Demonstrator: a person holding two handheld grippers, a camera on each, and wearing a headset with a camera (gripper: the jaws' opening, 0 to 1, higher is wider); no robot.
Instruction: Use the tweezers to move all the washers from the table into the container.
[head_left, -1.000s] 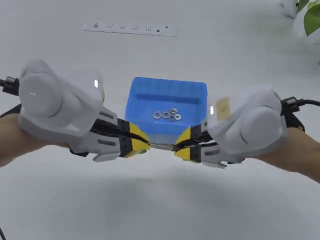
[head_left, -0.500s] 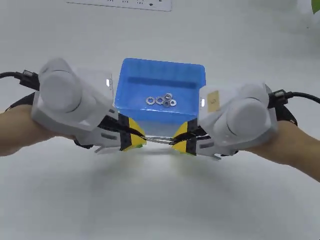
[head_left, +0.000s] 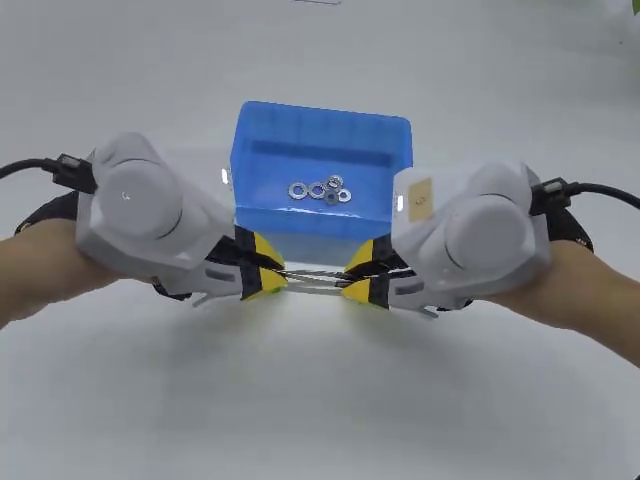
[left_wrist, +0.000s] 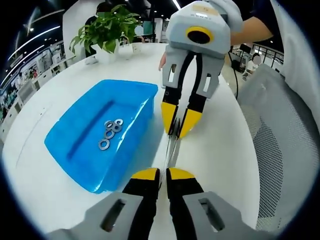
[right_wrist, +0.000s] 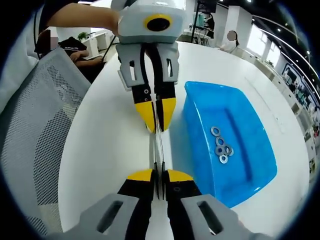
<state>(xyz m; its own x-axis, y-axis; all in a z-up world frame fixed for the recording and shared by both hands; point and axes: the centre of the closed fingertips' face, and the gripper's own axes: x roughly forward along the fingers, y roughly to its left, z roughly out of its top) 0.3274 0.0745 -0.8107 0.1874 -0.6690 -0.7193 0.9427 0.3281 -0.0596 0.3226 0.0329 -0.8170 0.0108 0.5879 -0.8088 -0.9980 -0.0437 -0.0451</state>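
On the surface (head_left: 320, 400), the container (head_left: 322, 118), with the washers (head_left: 318, 190) bunched together in its middle. Before its near wall, closer to the surface's near edge, the tweezers (head_left: 312, 279) crosswise, left end between the jaws of the left gripper (head_left: 272, 280), right end between those of the right gripper (head_left: 350, 286). Off the near edge, a chair (left_wrist: 280, 150).

White round-edged table (head_left: 320, 400), bare matte top. Potted green plant (left_wrist: 107, 27) at its far edge in the left gripper view. Grey mesh chair (right_wrist: 35, 115) just beside the table, also at (left_wrist: 280, 130). A person in dark clothes (right_wrist: 75, 47) sits beyond the chair. Strip ceiling lights (left_wrist: 42, 32) overhead, open office behind.
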